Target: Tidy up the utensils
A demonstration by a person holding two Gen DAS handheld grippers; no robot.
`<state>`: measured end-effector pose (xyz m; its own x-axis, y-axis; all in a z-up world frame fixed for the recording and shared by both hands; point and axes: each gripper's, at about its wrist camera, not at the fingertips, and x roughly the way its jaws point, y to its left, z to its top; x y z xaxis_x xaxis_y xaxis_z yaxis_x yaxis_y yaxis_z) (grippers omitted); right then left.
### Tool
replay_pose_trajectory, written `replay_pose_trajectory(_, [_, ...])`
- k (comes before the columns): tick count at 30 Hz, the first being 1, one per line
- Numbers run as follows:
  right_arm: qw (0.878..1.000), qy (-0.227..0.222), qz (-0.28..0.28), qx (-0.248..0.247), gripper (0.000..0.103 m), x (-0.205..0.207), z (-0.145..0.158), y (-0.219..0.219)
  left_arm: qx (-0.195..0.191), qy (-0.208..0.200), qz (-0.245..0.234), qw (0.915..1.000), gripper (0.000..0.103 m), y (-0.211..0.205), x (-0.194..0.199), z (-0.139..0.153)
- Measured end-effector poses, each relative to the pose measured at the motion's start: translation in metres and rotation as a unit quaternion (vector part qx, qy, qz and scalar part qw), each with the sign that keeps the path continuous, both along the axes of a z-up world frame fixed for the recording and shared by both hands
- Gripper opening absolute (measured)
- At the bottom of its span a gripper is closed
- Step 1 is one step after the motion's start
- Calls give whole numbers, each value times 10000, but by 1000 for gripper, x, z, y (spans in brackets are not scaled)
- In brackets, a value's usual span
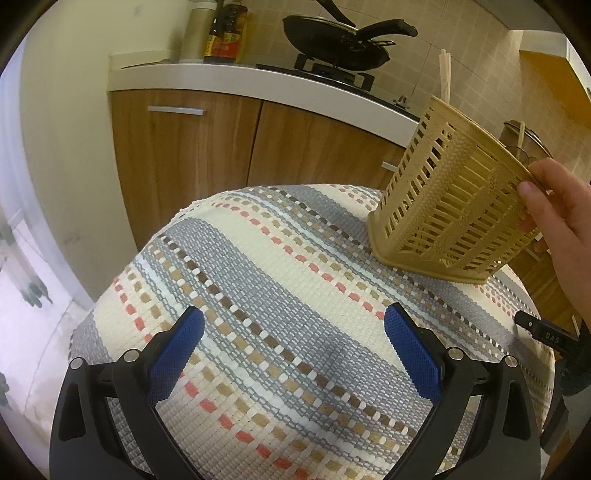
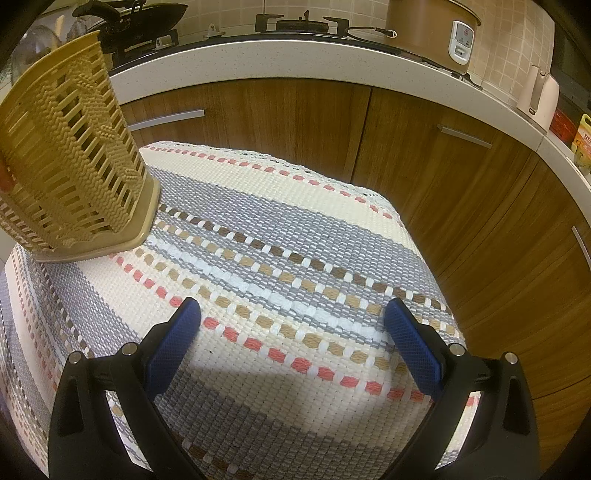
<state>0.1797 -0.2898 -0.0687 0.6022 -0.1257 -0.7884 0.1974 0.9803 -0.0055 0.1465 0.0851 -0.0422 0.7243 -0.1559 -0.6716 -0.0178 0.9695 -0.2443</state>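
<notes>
A tan slatted utensil holder (image 1: pixel 448 199) stands tilted on the striped woven cloth (image 1: pixel 280 280), at the right in the left wrist view. A bare hand (image 1: pixel 554 210) grips its rim. The holder also shows at the far left in the right wrist view (image 2: pixel 70 158), on the same cloth (image 2: pixel 280 258). My left gripper (image 1: pixel 293 332) is open and empty above the cloth, left of and nearer than the holder. My right gripper (image 2: pixel 293 325) is open and empty, right of the holder. No utensils lie on the cloth; chopsticks (image 1: pixel 445 79) stick up behind the holder.
Wooden cabinets (image 2: pixel 424 155) and a white countertop (image 1: pixel 240 79) curve behind the cloth-covered table. A black pan (image 1: pixel 343 40) sits on the stove, bottles (image 1: pixel 225 31) to its left. A rice cooker (image 2: pixel 432 29) stands on the counter at the right. A black device (image 1: pixel 546 334) shows at the cloth's right edge.
</notes>
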Motion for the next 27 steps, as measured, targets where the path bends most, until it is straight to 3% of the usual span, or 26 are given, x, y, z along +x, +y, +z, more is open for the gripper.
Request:
replay_pose_trajectory(22, [10000,-2,-1,1,96,0,0,0,135,-588,-89,9981,95,-10,-17,16])
replay_pose_trajectory(25, [9996,-87,46,248,97,-3,1,-8,133,-635,-92,9978,95,-11,-18,17])
replay_pose_trajectory(27, [9999,18,30,-136,97,1,1,1,188,-679,-56,9975,94,-12,-20,18])
